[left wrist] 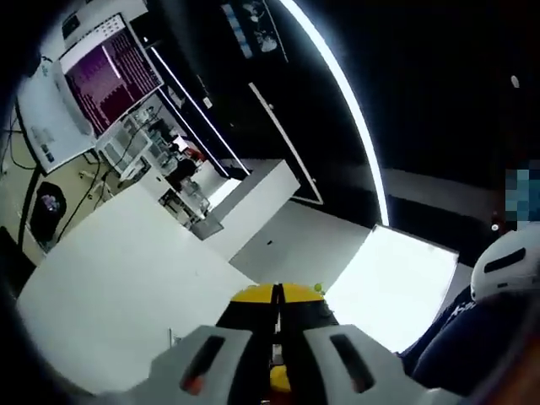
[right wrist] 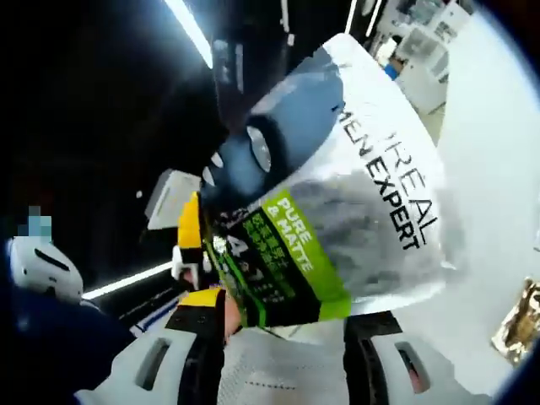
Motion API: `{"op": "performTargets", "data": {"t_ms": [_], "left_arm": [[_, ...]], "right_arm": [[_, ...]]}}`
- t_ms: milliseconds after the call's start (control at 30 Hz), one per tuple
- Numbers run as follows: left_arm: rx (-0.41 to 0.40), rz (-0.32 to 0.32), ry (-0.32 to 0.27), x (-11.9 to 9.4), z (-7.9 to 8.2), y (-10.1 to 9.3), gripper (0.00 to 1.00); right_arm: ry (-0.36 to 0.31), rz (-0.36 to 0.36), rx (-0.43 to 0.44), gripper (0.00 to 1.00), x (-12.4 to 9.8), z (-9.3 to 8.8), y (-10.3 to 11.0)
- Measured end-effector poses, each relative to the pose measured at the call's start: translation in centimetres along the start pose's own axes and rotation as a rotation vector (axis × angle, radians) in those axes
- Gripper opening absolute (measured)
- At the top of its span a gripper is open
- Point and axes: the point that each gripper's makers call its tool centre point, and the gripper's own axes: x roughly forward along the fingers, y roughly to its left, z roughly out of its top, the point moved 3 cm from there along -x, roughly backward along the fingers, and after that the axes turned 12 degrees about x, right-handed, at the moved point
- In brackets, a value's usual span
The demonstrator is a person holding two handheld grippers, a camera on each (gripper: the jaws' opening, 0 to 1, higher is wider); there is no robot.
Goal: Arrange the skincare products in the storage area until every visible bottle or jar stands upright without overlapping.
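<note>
A white and grey L'Oreal Men Expert tube (right wrist: 371,211) with a green "Pure & Matte" label and a blue-grey cap (right wrist: 283,139) looms large in the right gripper view. It is tilted, cap toward the upper left. My right gripper (right wrist: 283,342) is shut on its lower end, a jaw on each side. Another gripper's yellow tip (right wrist: 187,221) shows at the left, close to the cap. In the left gripper view my left gripper (left wrist: 277,295) points up into the room, its yellow-tipped jaws pressed together with nothing between them.
A white table (left wrist: 118,278) lies under the left gripper, with a monitor (left wrist: 110,72) and shelves of equipment (left wrist: 160,152) beyond. A person in a white helmet (left wrist: 506,261) stands to the right. A golden packet (right wrist: 519,325) lies on the white surface at the right edge.
</note>
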Motion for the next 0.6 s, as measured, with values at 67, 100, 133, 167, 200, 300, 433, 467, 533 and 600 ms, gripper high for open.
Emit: {"op": "performTargets", "data": {"t_ms": [67, 100, 133, 167, 200, 300, 433, 467, 533, 600], "left_arm": [[0.002, 0.06, 0.031, -1.0, -0.4, 1.5, 0.0], [0.007, 0.079, 0.042, -1.5, -0.6, 2.0, 0.0], [0.007, 0.084, 0.045, -1.6, -0.7, 2.2, 0.0], [0.015, 0.108, 0.064, -2.1, -1.1, 2.7, 0.0], [0.025, 0.119, 0.076, -2.3, -1.3, 3.0, 0.0], [0.09, 0.138, 0.163, -2.9, -2.9, 3.7, 0.0], [0.076, 0.095, 0.173, -3.0, -3.6, 3.5, 0.0], [0.048, 0.068, 0.167, -2.9, -3.6, 3.3, 0.0], [-0.025, 0.026, 0.176, -2.8, -3.7, 3.0, 0.08], [-0.016, 0.004, 0.177, -2.5, -3.6, 2.9, 0.14]], "right_arm": [[-0.053, -0.033, -0.07, 0.41, -0.7, 1.3, -0.3], [-0.059, -0.037, -0.073, 0.37, -0.9, 1.6, -0.3], [-0.082, -0.035, -0.054, 0.32, -1.2, 2.1, -0.1], [-0.093, -0.033, -0.038, 0.26, -1.3, 2.4, -0.1], [-0.11, -0.036, -0.015, 0.21, -1.4, 2.8, -0.1], [-0.111, -0.046, -0.005, 0.09, -1.7, 3.4, -0.1], [-0.078, -0.062, -0.039, 0.0, -2.0, 3.3, -0.1], [-0.061, -0.041, -0.06, 0.0, -2.0, 3.3, 0.4], [-0.021, -0.021, -0.074, 0.0, -2.0, 3.0, 1.1], [0.022, -0.017, -0.118, 0.0, -1.7, 2.3, 1.5]]}}
